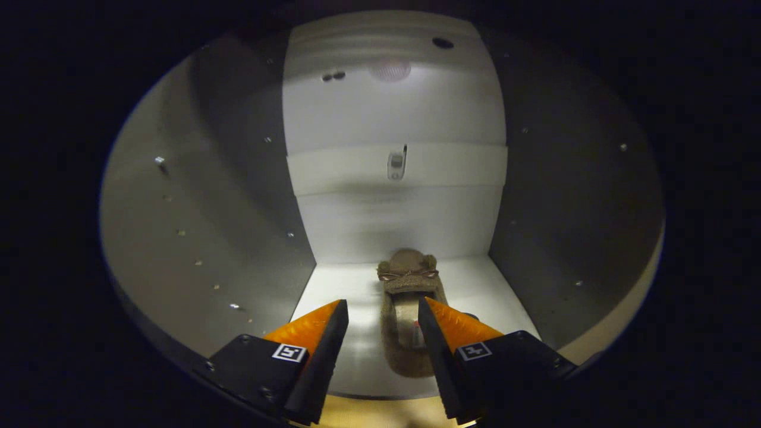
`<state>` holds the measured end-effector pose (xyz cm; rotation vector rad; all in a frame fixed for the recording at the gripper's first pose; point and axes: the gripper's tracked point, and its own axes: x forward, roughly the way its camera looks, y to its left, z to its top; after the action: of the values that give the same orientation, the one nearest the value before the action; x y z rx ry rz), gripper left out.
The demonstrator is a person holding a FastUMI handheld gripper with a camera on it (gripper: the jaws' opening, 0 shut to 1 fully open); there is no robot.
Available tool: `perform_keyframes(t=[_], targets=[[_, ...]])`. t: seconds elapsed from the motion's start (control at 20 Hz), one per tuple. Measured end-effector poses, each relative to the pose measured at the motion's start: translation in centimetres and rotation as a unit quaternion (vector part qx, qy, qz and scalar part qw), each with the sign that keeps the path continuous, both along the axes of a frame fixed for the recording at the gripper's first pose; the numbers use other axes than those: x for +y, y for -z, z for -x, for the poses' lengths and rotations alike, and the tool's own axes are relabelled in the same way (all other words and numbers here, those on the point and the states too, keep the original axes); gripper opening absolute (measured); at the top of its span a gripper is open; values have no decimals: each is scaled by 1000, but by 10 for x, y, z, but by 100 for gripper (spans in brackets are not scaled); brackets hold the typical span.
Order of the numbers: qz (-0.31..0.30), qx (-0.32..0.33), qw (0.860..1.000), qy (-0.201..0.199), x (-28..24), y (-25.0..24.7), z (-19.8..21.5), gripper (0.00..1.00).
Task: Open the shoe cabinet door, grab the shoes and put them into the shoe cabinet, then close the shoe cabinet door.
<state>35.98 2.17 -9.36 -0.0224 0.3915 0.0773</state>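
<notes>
Small fittings and marks are gathering around a small silver metal clip (pixel 396 165).

A dark round hole (pixel 442 43) is sitting above the clip, off to its right. Two small dark dots (pixel 333 76) are sitting above it to the left, and a faint pinkish round patch (pixel 390 69) is glowing straight above. A tan wooden strip (pixel 368 411) is showing well below the clip.

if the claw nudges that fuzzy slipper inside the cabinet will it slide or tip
The slipper lies flat on the smooth, glossy cabinet floor, so it would probably slide, not tip. Its fuzzy fabric looks soft, so it likely gives under pressure. It looks light. The claw is open, the slipper between its fingers.
</notes>
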Motion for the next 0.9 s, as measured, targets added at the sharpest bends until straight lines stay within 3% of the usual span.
perform_keyframes(t=[0.1,0.25,0.4,0.45,0.75,0.9], targets=[[-9,-34,999,-3,1,-27,30,76],[-22,-59,998,-9,2,-49,84,90],[-29,-63,997,-28,7,-61,138,92],[-23,-70,997,-31,4,-63,154,98],[-27,-129,991,-21,-10,-85,243,99],[-34,-146,989,2,-29,-90,287,99]])
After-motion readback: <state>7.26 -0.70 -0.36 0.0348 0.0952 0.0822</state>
